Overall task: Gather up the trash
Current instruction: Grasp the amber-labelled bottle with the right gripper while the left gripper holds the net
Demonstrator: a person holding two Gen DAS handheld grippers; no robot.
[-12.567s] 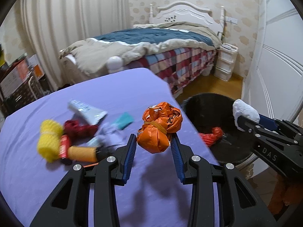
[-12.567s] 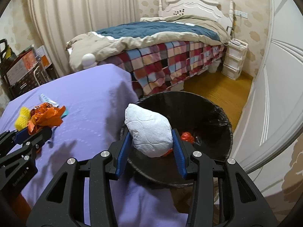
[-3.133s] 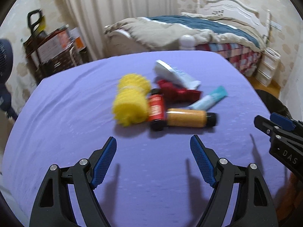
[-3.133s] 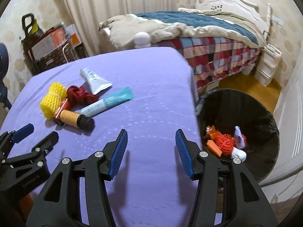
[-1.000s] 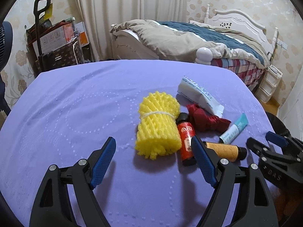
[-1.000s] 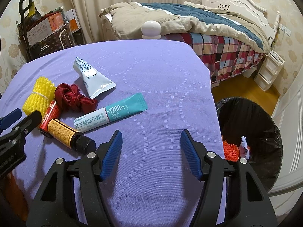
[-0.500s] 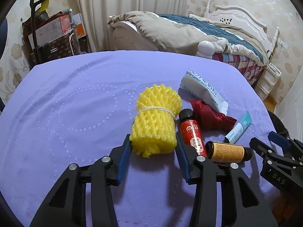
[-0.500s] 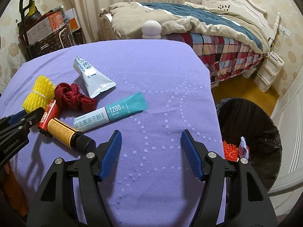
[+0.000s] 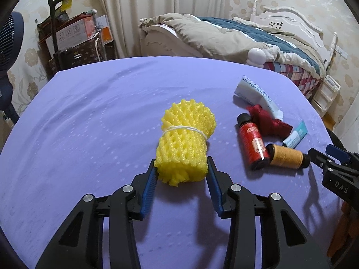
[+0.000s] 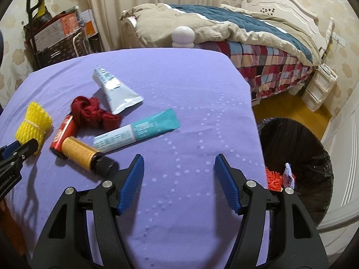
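Note:
A yellow foam net roll, tied with a white band, lies on the purple table. My left gripper is shut on its near end, both blue pads pressing its sides. To its right lie a red bottle, an orange-labelled bottle, a dark red cloth, a white tube and a teal tube. My right gripper hangs open over bare tablecloth, nothing between its fingers, just right of the orange-labelled bottle.
A black-lined trash bin stands on the floor off the table's right edge, holding orange and white scraps. A bed lies beyond the table. Boxes and a trolley stand at the back left, a fan at the far left.
My left gripper's jaws went from wide open to closed on the yellow roll. The roll now sits a little left of the red bottle. The right gripper has kept still.

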